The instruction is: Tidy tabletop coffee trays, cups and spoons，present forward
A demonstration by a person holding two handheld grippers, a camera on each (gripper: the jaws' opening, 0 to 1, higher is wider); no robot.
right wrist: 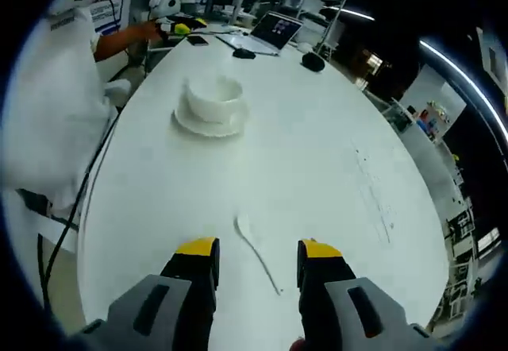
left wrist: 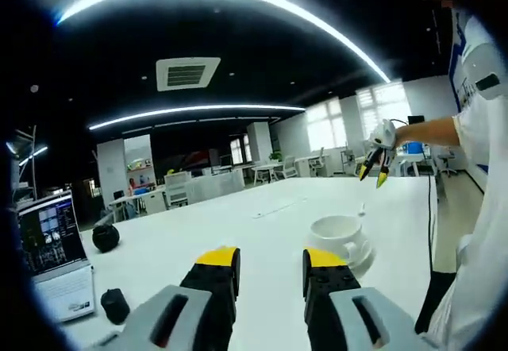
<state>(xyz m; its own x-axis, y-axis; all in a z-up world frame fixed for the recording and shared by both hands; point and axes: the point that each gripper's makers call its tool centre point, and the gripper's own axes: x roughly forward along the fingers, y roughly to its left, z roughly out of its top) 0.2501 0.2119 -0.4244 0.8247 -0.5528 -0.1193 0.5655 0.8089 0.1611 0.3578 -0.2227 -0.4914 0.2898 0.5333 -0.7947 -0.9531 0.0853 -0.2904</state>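
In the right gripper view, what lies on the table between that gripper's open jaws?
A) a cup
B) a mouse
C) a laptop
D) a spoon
D: a white spoon lies on the table between the right gripper jaws; the cup sits farther off on its saucer.

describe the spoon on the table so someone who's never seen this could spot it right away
Start from the long white table. A white cup on its saucer sits toward the laptop end. The spoon lies nearer, by itself on bare tabletop just ahead of the right tool. It is thin, white and lies flat, unlike the round cup or the dark items by the laptop.
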